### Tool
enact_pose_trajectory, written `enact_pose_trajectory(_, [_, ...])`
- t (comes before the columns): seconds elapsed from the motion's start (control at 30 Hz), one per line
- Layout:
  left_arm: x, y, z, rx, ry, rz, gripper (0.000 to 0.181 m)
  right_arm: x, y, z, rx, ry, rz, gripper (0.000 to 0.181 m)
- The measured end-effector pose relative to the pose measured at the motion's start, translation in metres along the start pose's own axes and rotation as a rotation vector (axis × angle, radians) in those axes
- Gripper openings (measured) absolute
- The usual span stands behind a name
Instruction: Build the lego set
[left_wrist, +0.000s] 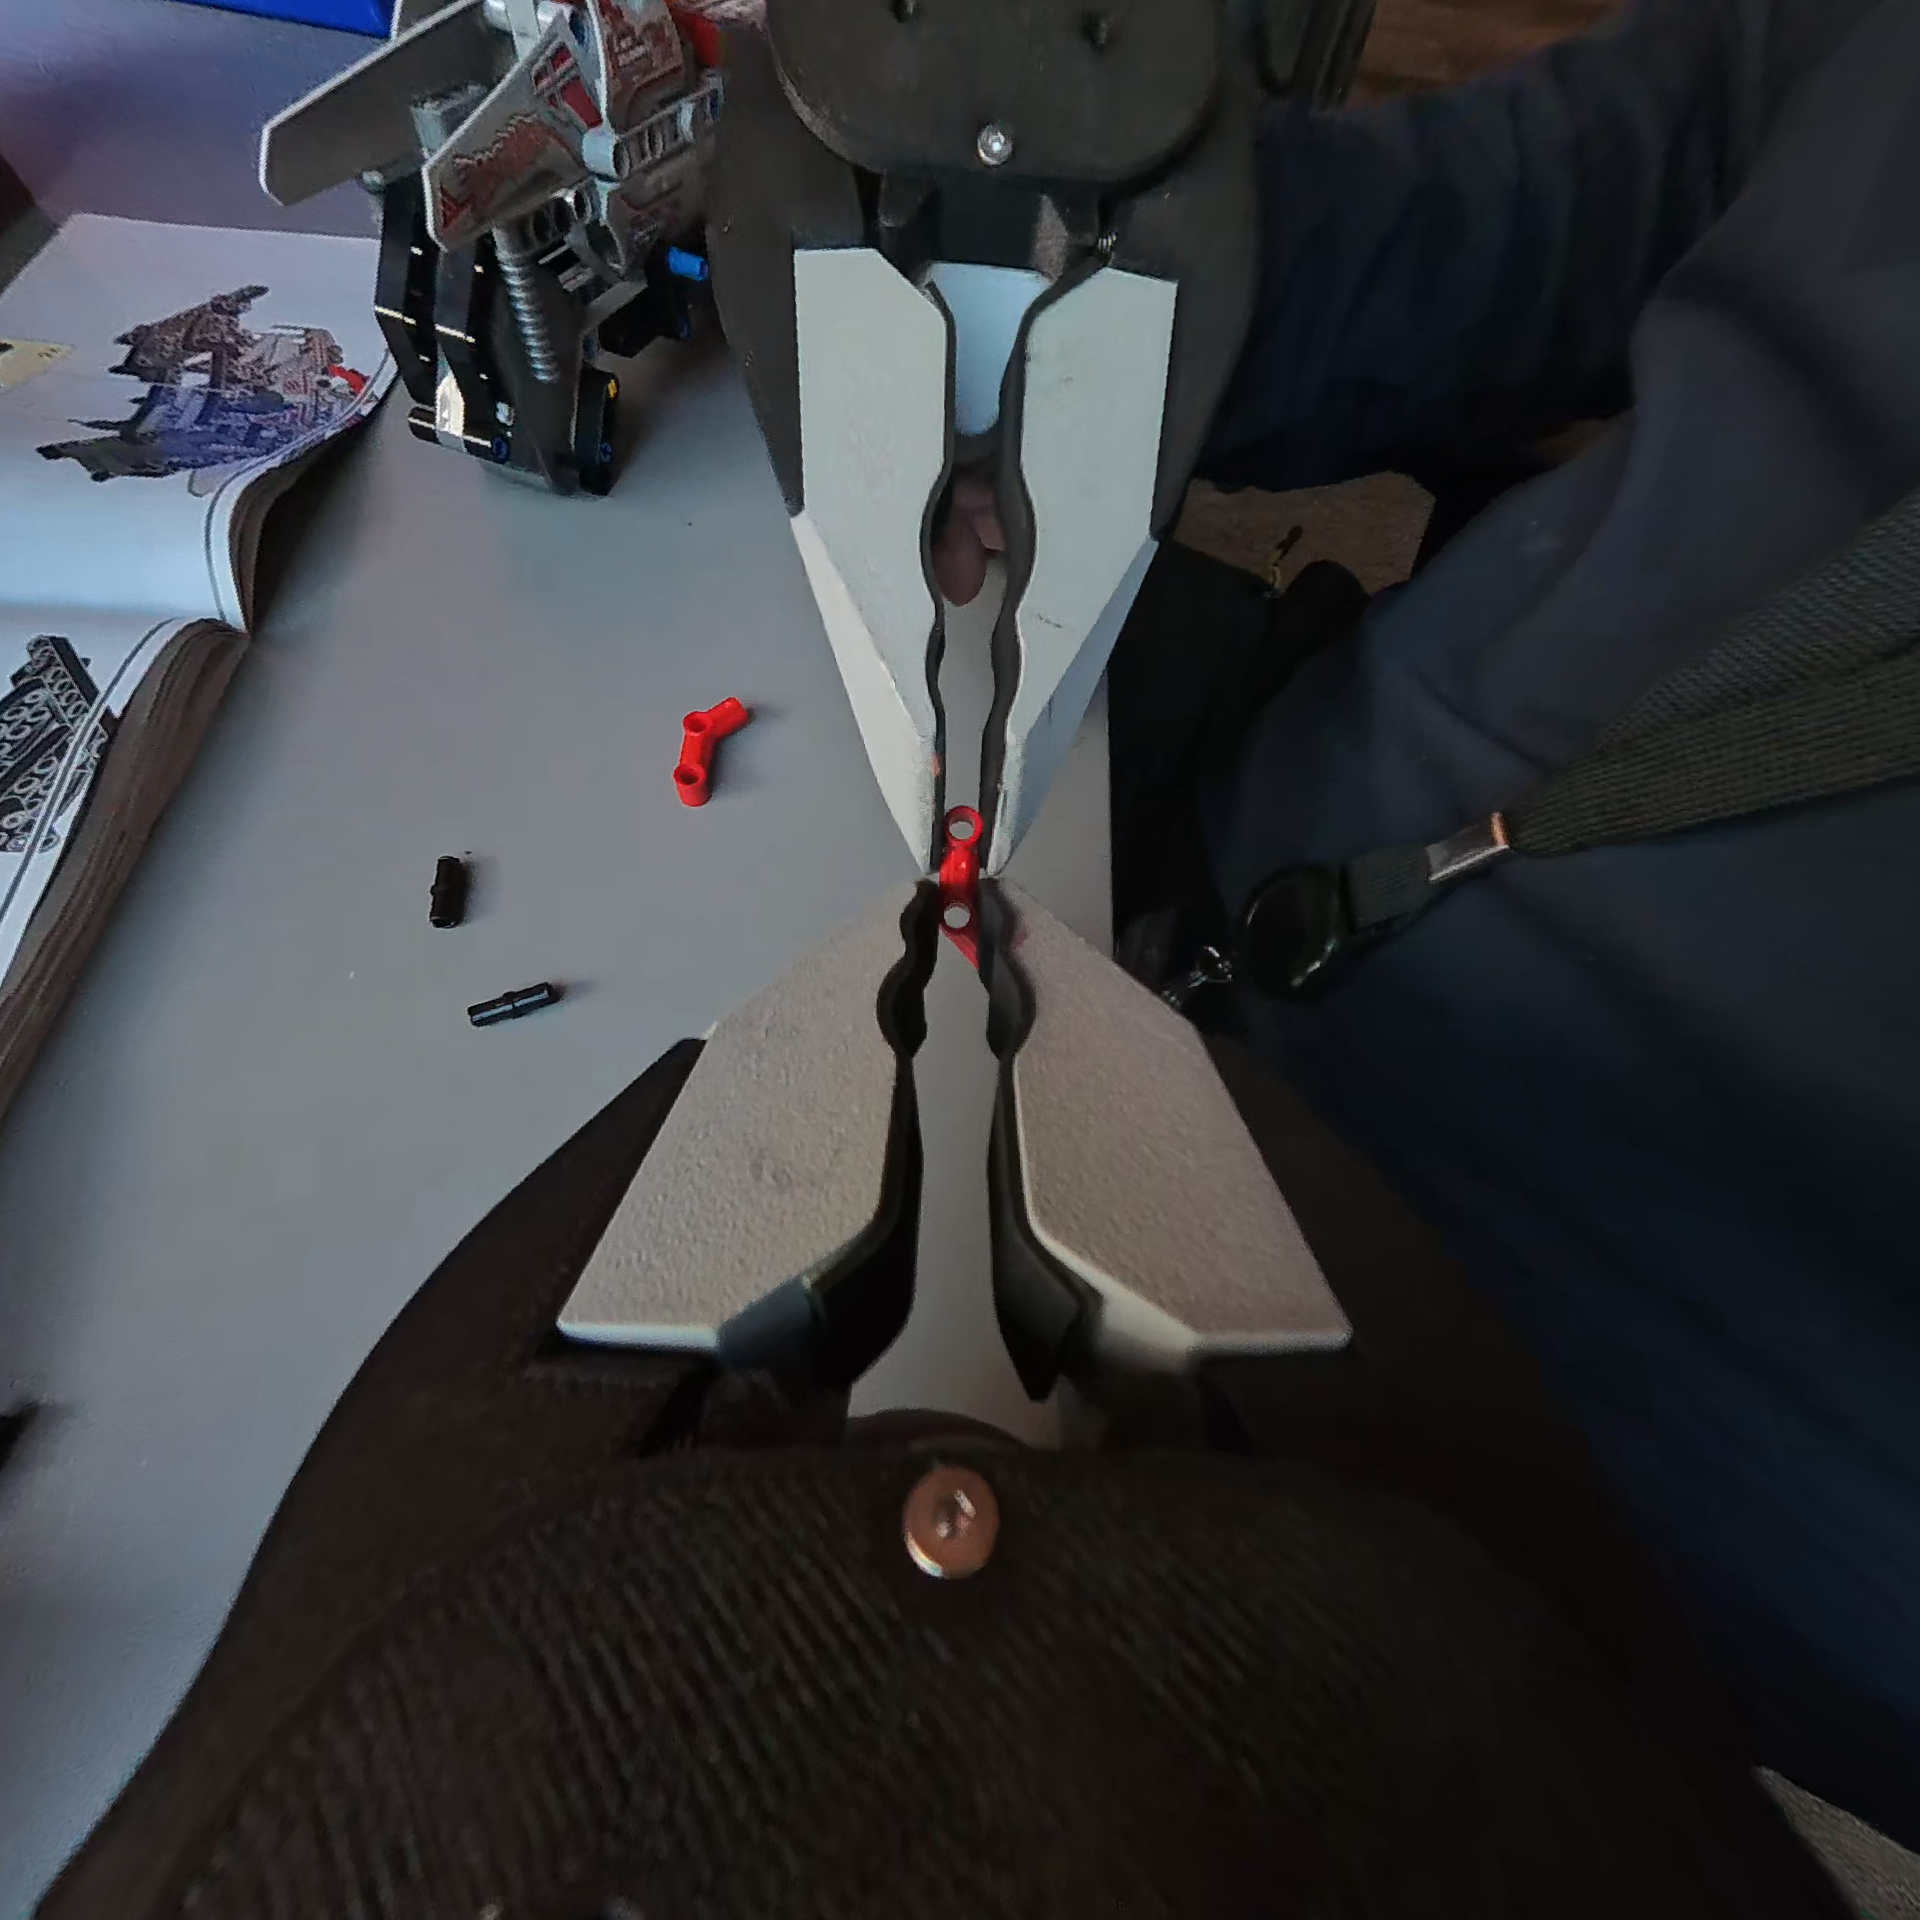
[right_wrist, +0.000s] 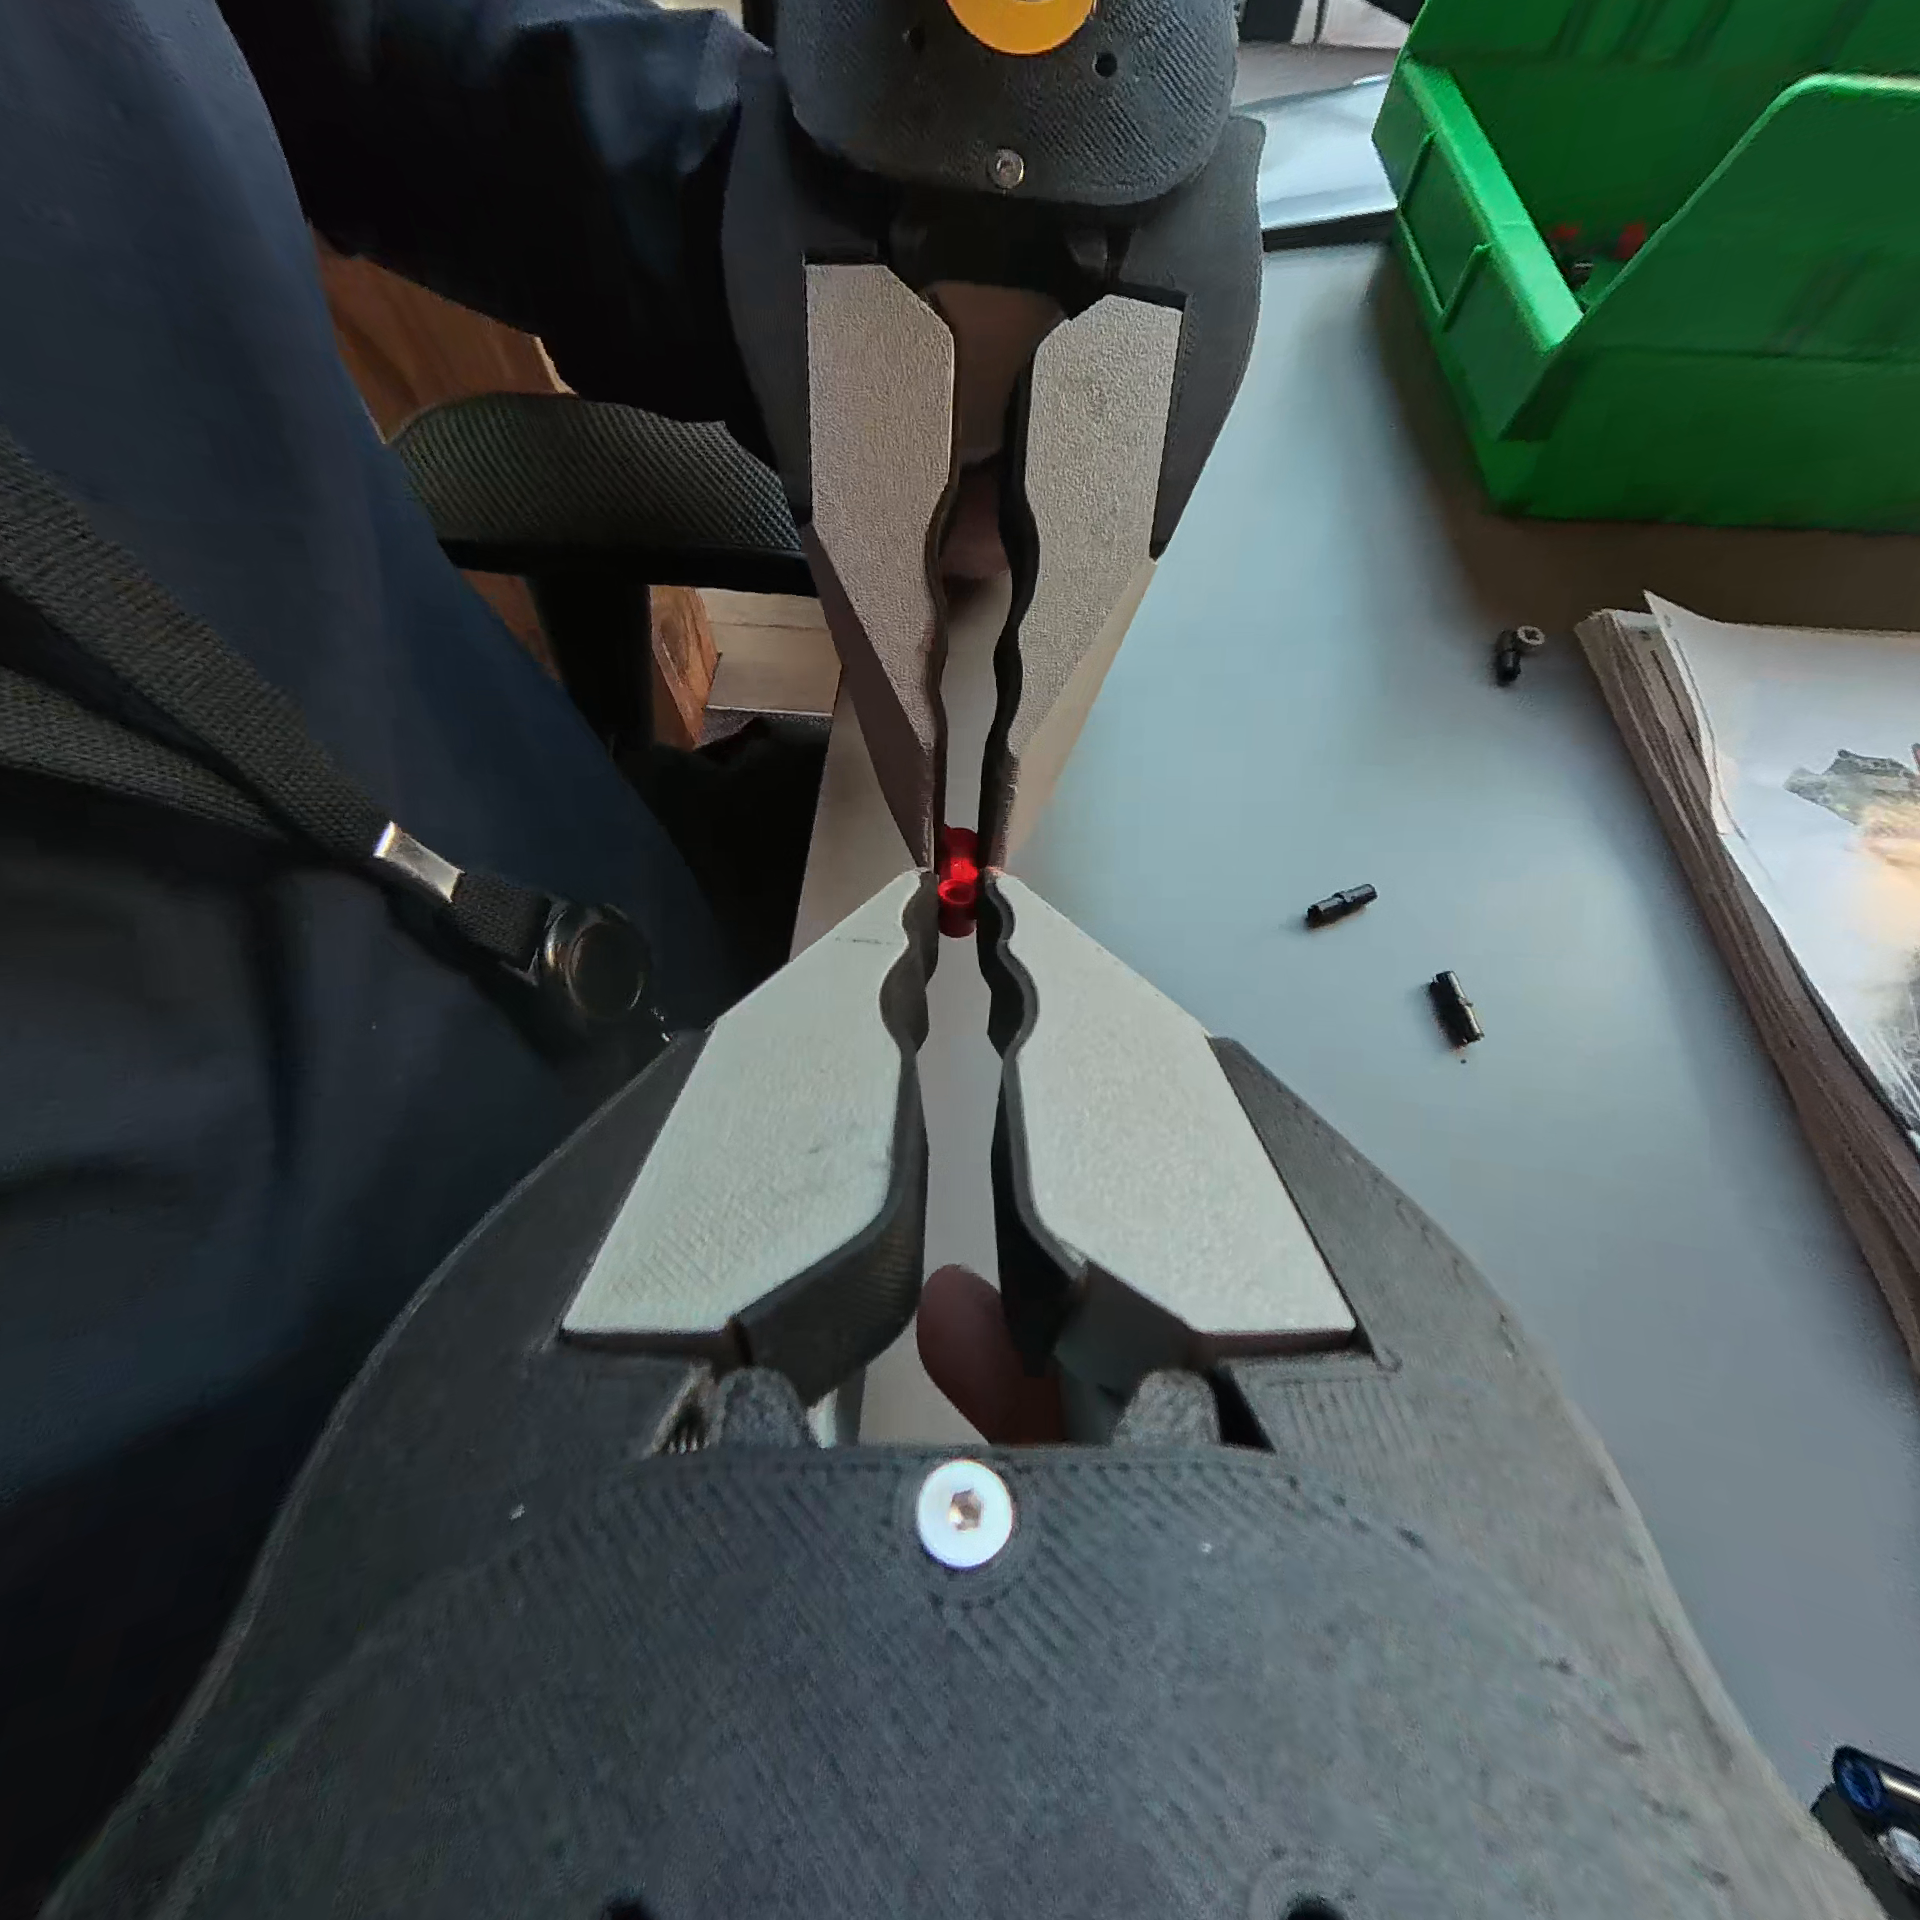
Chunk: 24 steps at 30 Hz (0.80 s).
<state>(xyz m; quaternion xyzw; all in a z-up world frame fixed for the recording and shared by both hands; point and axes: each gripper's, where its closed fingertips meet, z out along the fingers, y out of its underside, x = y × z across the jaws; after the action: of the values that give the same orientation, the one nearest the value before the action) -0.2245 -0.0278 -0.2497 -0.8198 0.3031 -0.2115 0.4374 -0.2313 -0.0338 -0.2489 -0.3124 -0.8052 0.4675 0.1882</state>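
Observation:
A small red angled connector (left_wrist: 960, 883) hangs in the air over the table's near edge, gripped from both ends. My left gripper (left_wrist: 954, 906) is shut on its lower end. My right gripper (left_wrist: 964, 844) comes in from the top of the left wrist view, tip to tip with the left, shut on the upper end. In the right wrist view the same red connector (right_wrist: 956, 883) sits between my right gripper (right_wrist: 954, 899) and the facing left gripper (right_wrist: 961, 844). The part-built grey, black and red model (left_wrist: 540, 239) stands at the back of the grey table (left_wrist: 416, 1143).
A second red angled connector (left_wrist: 710, 750) and two black pins (left_wrist: 447, 890) (left_wrist: 512, 1005) lie loose on the table. An open instruction book (left_wrist: 125, 468) lies at the left. A green parts bin (right_wrist: 1662, 291) stands at the far right. A person's dark-clothed body is close behind the grippers. My two grippers' fingertips are within a few centimetres of each other.

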Motion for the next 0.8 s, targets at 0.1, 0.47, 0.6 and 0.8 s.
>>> enact_pose_trajectory(0.1, [-0.002, 0.005, 0.002, -0.032, -0.001, -0.019, 0.004, 0.002, 0.003, 0.003, -0.027, -0.004, 0.031, 0.005])
enact_pose_trajectory(0.47, [-0.027, 0.008, -0.001, -0.034, -0.116, -0.143, 0.018, 0.041, 0.001, -0.029, 0.169, 0.261, 0.509, 0.005])
enact_pose_trajectory(0.6, [-0.033, -0.01, -0.004, 0.088, -0.139, -0.27, 0.01, 0.052, -0.002, -0.056, 0.269, 0.456, 0.5, 0.005])
enact_pose_trajectory(0.8, [-0.039, -0.034, -0.007, 0.222, -0.156, -0.234, 0.018, 0.032, -0.019, -0.077, 0.483, 0.284, 0.626, 0.005])
